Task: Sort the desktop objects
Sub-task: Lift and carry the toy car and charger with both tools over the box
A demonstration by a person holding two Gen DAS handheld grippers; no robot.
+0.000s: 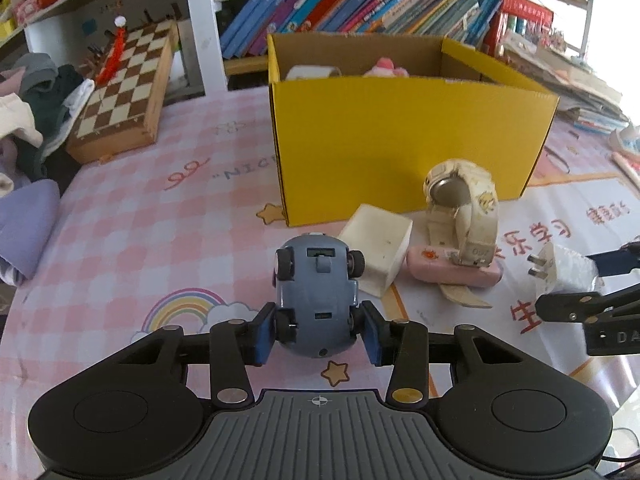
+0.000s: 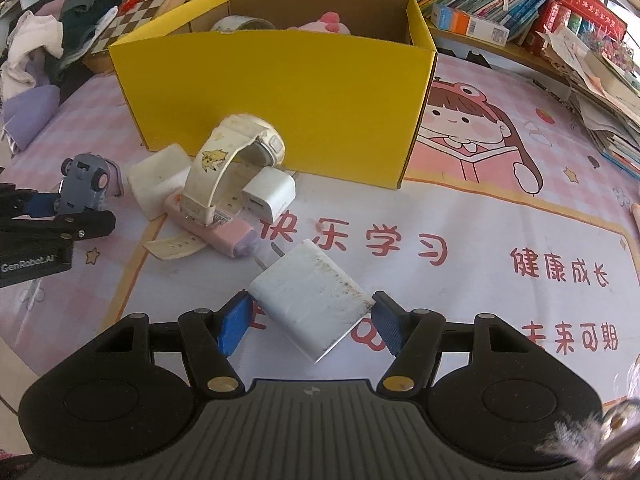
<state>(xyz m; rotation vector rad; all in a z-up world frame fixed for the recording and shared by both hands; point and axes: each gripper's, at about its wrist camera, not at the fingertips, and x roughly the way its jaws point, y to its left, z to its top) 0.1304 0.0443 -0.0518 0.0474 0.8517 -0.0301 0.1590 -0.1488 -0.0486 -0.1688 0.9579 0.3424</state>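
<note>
A grey-blue toy car (image 1: 316,288) lies belly-up on the pink desk mat, its wheels between the blue pads of my left gripper (image 1: 319,336), which is shut on it. My right gripper (image 2: 310,322) is shut on a scuffed white charger plug (image 2: 308,300), held tilted with its prongs pointing away to the left. Ahead stands an open yellow cardboard box (image 2: 280,92) with a pink plush and a white item inside. In front of the box lie a cream watch (image 2: 224,168), a pink case (image 2: 224,236), a white block (image 2: 156,184) and a small white adapter (image 2: 268,196).
A folded chessboard (image 1: 124,96) and a heap of clothes (image 1: 32,120) lie at the left. Rows of books (image 1: 360,4) fill the shelf behind the box. Stacked books and papers (image 2: 600,80) crowd the right edge. The mat (image 2: 500,240) spreads to the right of the box.
</note>
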